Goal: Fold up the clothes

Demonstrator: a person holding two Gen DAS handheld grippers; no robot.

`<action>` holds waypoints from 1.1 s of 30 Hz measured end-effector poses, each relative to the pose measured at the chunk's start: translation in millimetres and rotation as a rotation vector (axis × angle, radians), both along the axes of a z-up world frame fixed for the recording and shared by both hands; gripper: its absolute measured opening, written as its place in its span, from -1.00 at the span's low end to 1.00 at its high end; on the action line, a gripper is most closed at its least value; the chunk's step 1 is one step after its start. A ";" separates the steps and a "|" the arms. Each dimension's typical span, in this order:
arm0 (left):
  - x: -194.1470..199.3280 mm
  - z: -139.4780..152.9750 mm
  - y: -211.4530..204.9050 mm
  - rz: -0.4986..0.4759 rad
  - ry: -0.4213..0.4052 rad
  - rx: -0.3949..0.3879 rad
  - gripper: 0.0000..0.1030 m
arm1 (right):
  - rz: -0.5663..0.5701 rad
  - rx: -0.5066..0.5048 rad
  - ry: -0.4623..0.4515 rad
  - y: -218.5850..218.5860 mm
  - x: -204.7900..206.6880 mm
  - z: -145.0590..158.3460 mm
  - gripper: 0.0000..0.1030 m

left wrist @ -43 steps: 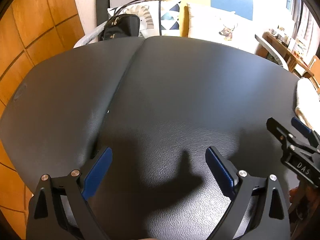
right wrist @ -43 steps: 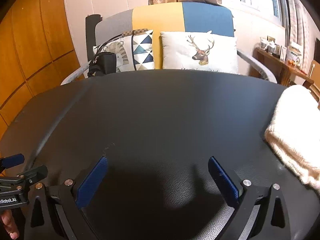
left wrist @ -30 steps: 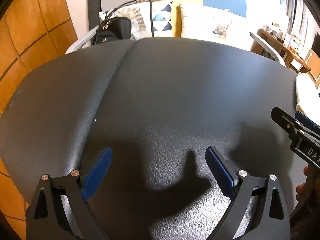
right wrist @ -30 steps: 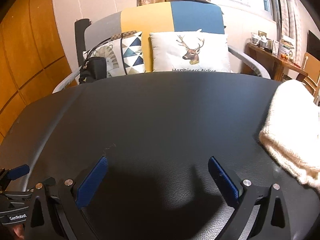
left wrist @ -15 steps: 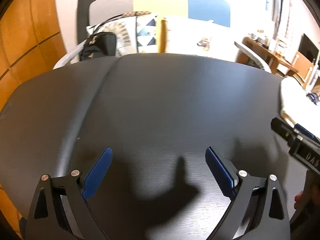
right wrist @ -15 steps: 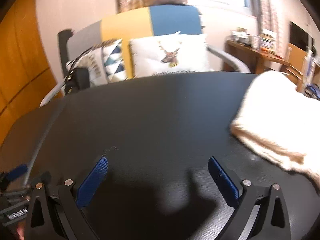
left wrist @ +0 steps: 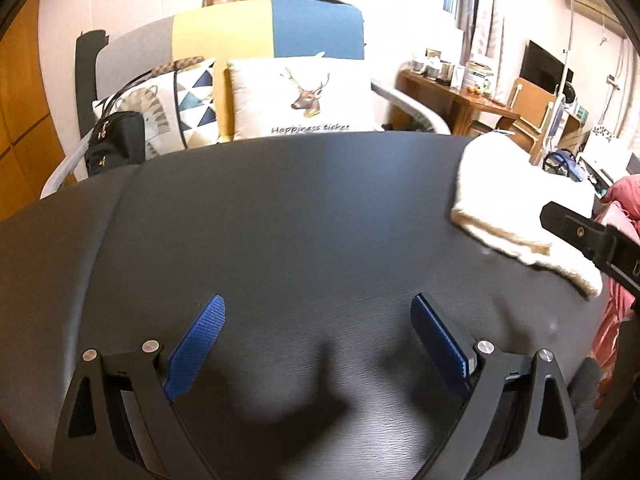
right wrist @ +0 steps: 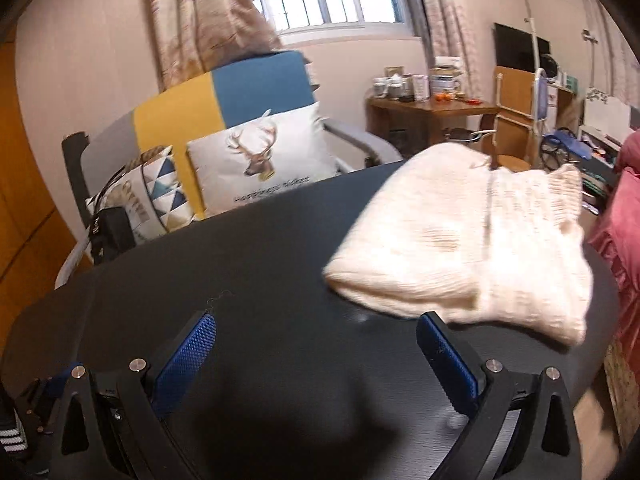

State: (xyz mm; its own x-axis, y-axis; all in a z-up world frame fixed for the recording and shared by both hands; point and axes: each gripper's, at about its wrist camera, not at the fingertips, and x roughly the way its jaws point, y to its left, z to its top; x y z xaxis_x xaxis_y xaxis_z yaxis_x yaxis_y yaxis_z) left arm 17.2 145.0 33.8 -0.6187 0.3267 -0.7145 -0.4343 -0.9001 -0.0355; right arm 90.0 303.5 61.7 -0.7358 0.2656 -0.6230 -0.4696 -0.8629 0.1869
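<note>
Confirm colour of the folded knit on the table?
Cream, off-white ribbed sweater; clearest in the right wrist view.

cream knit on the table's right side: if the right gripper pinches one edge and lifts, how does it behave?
The cream knit is a soft, folded bundle, so it will probably droop and unfold. It looks bulky but likely light. The smooth black table may let it slide if pushed. The right gripper is open.

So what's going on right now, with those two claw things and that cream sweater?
Left gripper open, empty, over black table. Right gripper open, empty, beside folded cream knit sweater at table's right edge. Nothing between them.
</note>
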 end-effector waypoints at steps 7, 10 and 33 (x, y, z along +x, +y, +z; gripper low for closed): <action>21.5 22.2 17.9 0.006 0.023 0.032 0.87 | -0.081 0.049 -0.087 4.8 16.0 3.2 1.00; 27.9 31.0 25.8 -0.015 0.047 0.023 0.87 | -0.127 0.095 -0.103 5.3 19.3 10.0 1.00; 59.3 39.2 87.9 -0.166 0.074 -0.035 0.87 | -0.205 -0.014 0.114 34.9 80.8 30.4 1.00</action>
State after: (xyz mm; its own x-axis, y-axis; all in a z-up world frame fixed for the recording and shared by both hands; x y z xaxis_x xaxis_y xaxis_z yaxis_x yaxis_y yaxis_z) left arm 76.5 232.9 72.9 -0.6098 0.4049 -0.6813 -0.5775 -0.8158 0.0321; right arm 170.8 338.5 92.1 -0.7335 0.4085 -0.5433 -0.6097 -0.7487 0.2602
